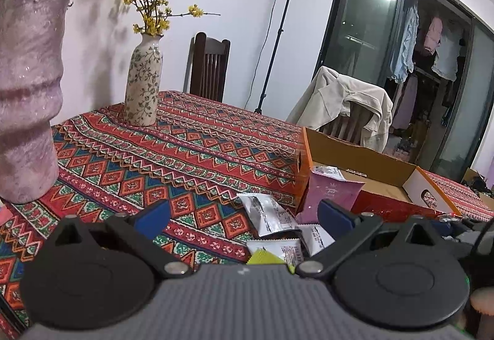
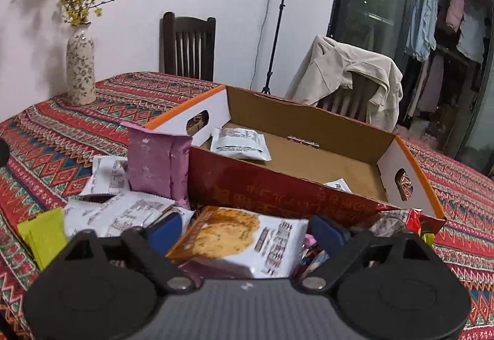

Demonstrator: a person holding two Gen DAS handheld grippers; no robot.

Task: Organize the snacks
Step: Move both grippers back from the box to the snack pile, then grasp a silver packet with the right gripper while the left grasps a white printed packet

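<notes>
Left tool [image 1: 244, 213] spread wide and empty above white snack packets [image 1: 271, 216] on the patterned worktop [image 1: 185, 148]. Purple packet [image 2: 159, 162] upright against the cardboard box [image 2: 278, 191], one white packet [image 2: 239, 144] inside. Right tool [image 2: 244, 227] wide around a cookie packet [image 2: 240, 242], pads possibly not yet touching; blurred there.

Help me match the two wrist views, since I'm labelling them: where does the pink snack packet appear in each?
Left wrist: pink snack packet right of centre, against the box's near left corner.
Right wrist: left of centre, upright at the same corner.
Shared landmark: the cardboard box.
</notes>
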